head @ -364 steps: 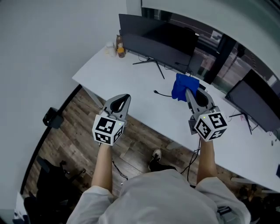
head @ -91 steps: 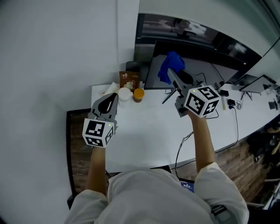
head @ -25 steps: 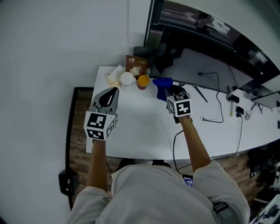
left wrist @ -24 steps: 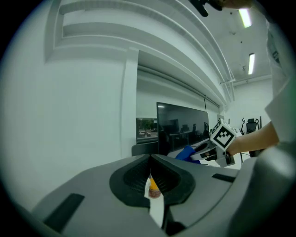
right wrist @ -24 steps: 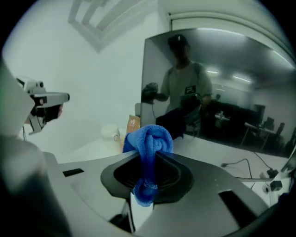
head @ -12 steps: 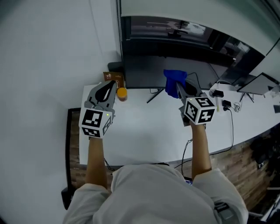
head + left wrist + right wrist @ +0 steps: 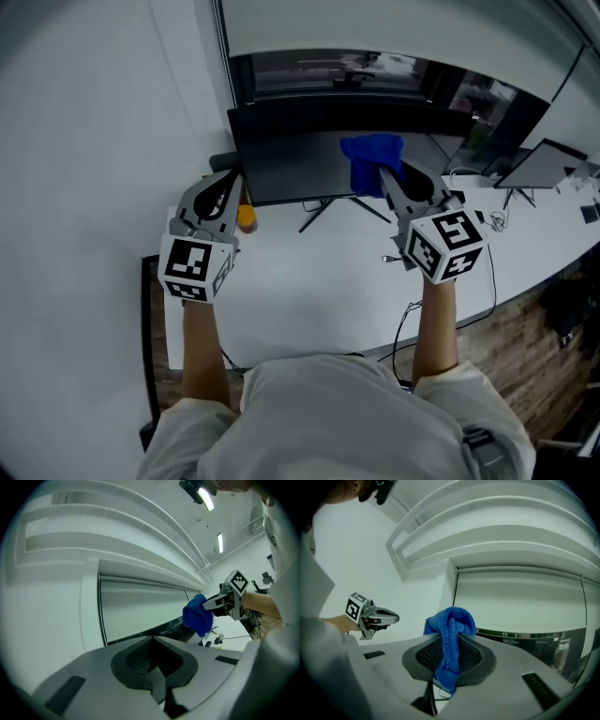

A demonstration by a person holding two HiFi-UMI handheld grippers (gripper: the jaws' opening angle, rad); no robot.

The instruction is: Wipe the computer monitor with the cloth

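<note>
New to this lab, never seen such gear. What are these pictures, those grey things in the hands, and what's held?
A person holds a two-jaw gripper in each hand. The head view looks down from a camera on their head; the other two come from cameras on the grippers. The right gripper is shut on a blue cloth, raised before the dark monitor; whether it touches, I cannot tell. The left gripper is shut, empty. The white desk bears the monitor and a small orange object.

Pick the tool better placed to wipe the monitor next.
Right. The right tool grips the blue cloth, up in front of the monitor; the left tool is shut and empty.
</note>
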